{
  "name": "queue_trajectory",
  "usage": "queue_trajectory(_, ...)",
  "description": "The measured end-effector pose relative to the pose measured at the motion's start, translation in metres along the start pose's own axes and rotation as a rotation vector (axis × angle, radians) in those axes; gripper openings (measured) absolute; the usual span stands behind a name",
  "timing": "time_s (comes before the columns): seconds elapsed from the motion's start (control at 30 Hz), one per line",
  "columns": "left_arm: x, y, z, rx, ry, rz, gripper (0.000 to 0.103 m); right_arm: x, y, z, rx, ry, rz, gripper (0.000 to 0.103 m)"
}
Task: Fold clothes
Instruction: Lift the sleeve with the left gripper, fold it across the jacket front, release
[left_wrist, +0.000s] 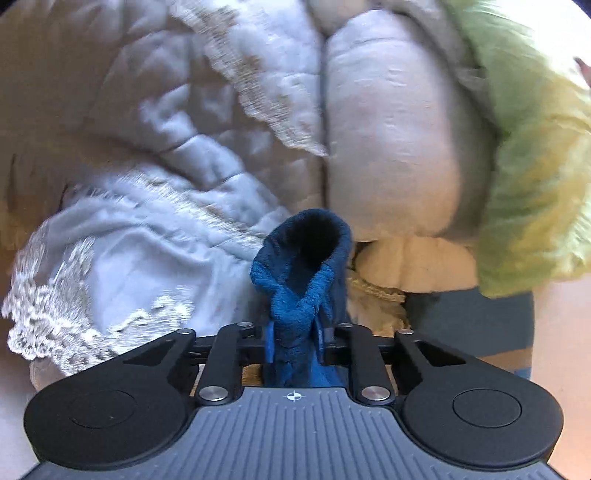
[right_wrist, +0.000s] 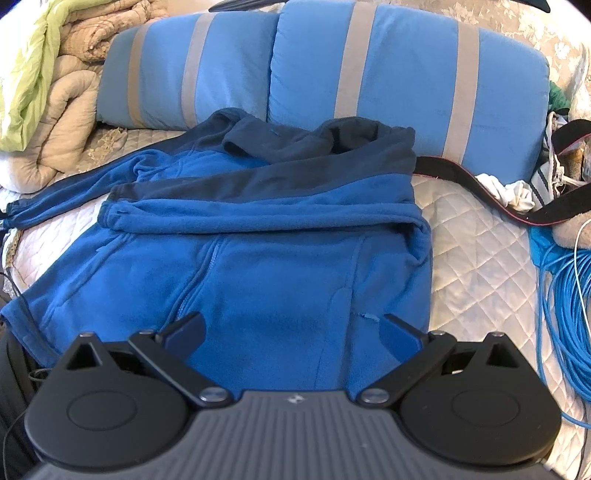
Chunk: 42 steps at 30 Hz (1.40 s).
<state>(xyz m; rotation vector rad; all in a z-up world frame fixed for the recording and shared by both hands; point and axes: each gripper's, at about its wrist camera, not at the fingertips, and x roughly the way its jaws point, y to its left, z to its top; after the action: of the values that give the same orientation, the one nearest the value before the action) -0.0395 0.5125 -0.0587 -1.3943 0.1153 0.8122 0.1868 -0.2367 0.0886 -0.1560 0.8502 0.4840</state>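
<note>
- Our left gripper (left_wrist: 295, 343) is clenched on a cuff of blue fleece, most likely the end of the jacket's (right_wrist: 258, 266) long sleeve (right_wrist: 55, 199), which reaches toward the left edge of the bed (right_wrist: 476, 251).
- The jacket lies spread on the middle of the bed, its other sleeve already across the chest.
- Our right gripper (right_wrist: 291, 332) hovers released over the hem.
- We judge the fleece soft, light and not slippery; a cuff or a hem corner gives good hold.
- The pillows (right_wrist: 369, 66) close the far edge; the blue cable (right_wrist: 565, 295) crowds the right edge, and the blankets (right_wrist: 55, 110) the left corner.
</note>
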Motion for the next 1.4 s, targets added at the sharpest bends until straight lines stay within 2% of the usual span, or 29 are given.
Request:
queue_trajectory(0.07, -0.008, -0.017, -0.002, 0.058, -0.001, -0.023, 0.013, 0.001, 0.000, -0.001, 0.000, 0.001, 0.006, 0.103)
queue_trajectory(0.23, -0.042, -0.090, -0.018, 0.271, 0.010, -0.127, 0.013, 0.004, -0.004, -0.005, 0.010, 0.000, 0.019, 0.103)
queue_trajectory(0.37, -0.059, -0.171, -0.049, 0.461, 0.041, -0.239, 0.012, 0.008, -0.007, -0.008, 0.029, -0.002, 0.036, 0.103)
queue_trajectory(0.47, -0.066, -0.236, -0.079, 0.640, 0.030, -0.320, 0.012, 0.009, -0.009, -0.010, 0.037, -0.007, 0.054, 0.103)
queue_trajectory(0.67, -0.065, -0.370, -0.166, 0.977, 0.032, -0.509, 0.012, 0.005, -0.014, -0.016, 0.054, -0.017, 0.079, 0.103)
queue_trajectory(0.77, -0.077, -0.427, -0.235, 1.138, 0.069, -0.647, 0.012, 0.003, -0.021, -0.020, 0.080, -0.020, 0.086, 0.103)
queue_trajectory(0.83, -0.090, -0.452, -0.288, 1.217, 0.132, -0.746, 0.012, 0.002, -0.026, -0.023, 0.094, -0.019, 0.085, 0.103)
queue_trajectory(0.97, -0.119, -0.460, -0.400, 1.360, 0.261, -0.898, 0.012, -0.004, -0.036, -0.029, 0.119, -0.027, 0.078, 0.103)
queue_trajectory(1.1, -0.128, -0.429, -0.498, 1.496, 0.397, -0.953, 0.012, -0.015, -0.046, -0.038, 0.149, -0.040, 0.073, 0.103)
queue_trajectory(1.2, -0.120, -0.389, -0.559, 1.571, 0.478, -0.894, 0.012, -0.023, -0.053, -0.045, 0.169, -0.048, 0.068, 0.103)
queue_trajectory(1.33, -0.097, -0.326, -0.623, 1.672, 0.595, -0.741, 0.014, -0.029, -0.060, -0.056, 0.182, -0.044, 0.052, 0.103)
queue_trajectory(1.4, -0.082, -0.291, -0.639, 1.686, 0.688, -0.661, 0.018, -0.029, -0.065, -0.061, 0.197, -0.040, 0.046, 0.103)
